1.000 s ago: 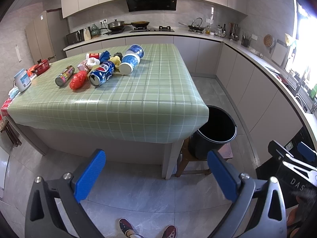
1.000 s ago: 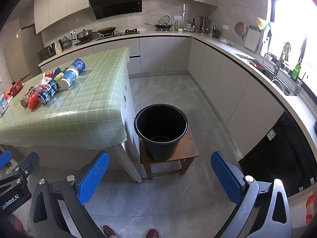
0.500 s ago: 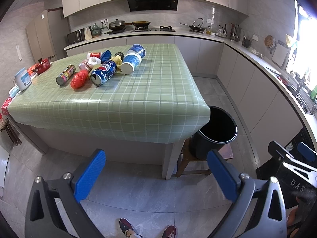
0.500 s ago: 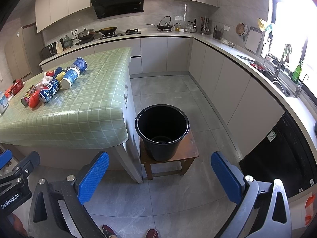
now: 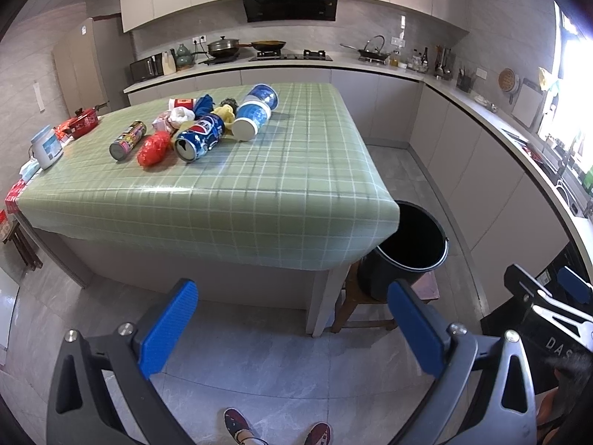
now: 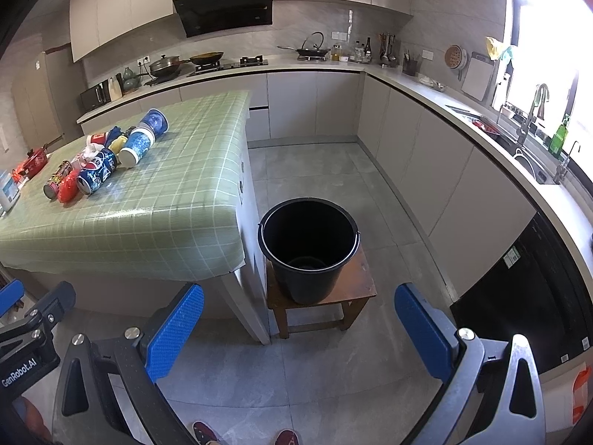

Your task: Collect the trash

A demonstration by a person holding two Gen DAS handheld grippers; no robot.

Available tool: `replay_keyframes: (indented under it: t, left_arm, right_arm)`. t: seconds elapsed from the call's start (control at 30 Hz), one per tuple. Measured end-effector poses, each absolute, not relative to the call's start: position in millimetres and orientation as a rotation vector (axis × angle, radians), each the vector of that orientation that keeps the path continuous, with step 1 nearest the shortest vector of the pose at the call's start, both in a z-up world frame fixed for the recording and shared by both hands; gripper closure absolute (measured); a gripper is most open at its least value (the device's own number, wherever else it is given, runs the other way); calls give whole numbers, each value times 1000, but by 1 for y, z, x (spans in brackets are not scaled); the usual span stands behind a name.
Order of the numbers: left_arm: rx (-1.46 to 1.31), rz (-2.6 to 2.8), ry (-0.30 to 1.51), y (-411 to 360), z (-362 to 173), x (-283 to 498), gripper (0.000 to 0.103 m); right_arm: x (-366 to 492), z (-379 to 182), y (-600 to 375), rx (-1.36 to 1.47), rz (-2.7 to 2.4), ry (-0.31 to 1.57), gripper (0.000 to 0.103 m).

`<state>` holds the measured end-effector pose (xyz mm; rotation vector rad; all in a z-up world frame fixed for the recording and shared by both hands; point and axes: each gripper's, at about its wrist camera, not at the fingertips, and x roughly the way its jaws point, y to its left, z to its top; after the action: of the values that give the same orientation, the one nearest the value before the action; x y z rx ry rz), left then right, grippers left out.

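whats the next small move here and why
Probably step toward the table and reach the left gripper for the Pepsi can. Both grippers are open and empty, the trash pile sits far off, and the black bucket looks empty.

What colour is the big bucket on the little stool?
The bucket is black, inside and out. The right wrist view shows it best.

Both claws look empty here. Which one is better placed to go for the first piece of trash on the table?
Probably the left claw: it faces the trash pile, the Pepsi can nearest. The right claw faces the black bucket, the pile far to its left. Both are open, short of the table.
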<state>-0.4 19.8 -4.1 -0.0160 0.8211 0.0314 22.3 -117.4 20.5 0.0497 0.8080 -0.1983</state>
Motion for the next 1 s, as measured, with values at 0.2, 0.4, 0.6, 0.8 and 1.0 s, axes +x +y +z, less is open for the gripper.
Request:
replay_keyframes:
  t: [0.2, 0.4, 0.6, 0.8, 1.0]
  left_arm:
    - [-26, 76, 820, 44, -4, 8, 0]
    - [-52, 120, 834, 91, -10, 28, 0]
    - [-78, 153, 843, 156, -13, 59, 0]
    - [-79, 169, 835, 223, -15, 95, 0]
    - [-73, 186, 847, 280, -19, 131, 0]
  right_arm:
    - [36, 21, -104, 50, -164, 798, 0]
    - [60, 19, -72, 53, -141, 802, 0]
    - [98, 18, -15, 56, -136, 813, 0]
    - [139, 16, 52, 55, -122, 803, 0]
    - [177, 13, 111, 79, -104, 807, 0]
